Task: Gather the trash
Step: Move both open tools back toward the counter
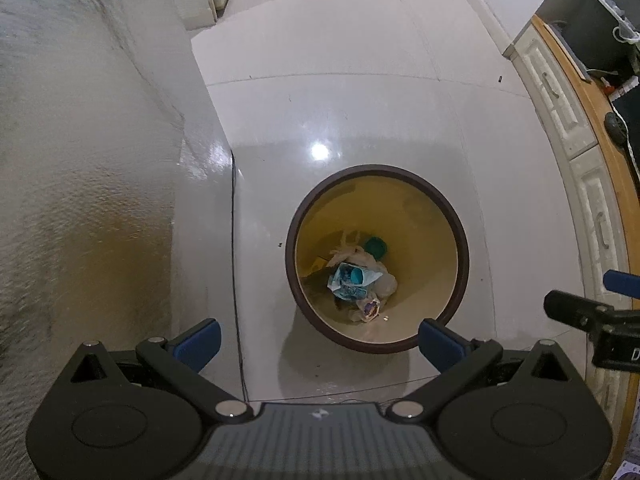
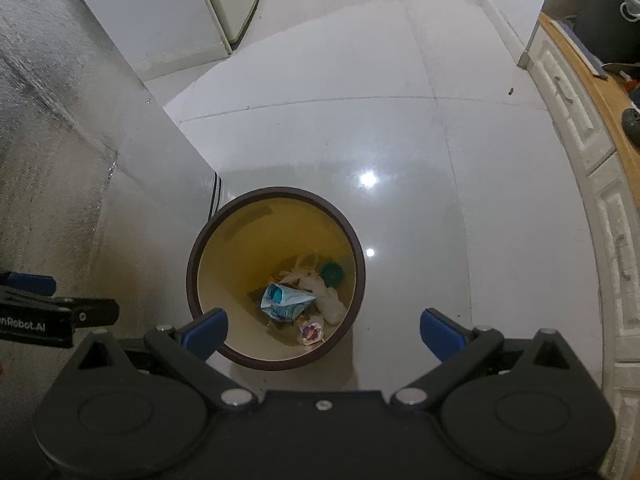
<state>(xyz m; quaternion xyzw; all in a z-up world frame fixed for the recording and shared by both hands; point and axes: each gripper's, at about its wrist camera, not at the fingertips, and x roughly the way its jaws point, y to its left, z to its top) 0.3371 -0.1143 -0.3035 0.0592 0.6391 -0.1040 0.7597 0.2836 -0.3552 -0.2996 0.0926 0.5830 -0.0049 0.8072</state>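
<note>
Two spread grippers, one bin.

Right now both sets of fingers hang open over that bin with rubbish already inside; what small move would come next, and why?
Probably lift both away from the bin and look for more rubbish. The left gripper and right gripper are open and hold nothing, while the blue packet, white bag and small wrapper already lie at the bottom.
</note>
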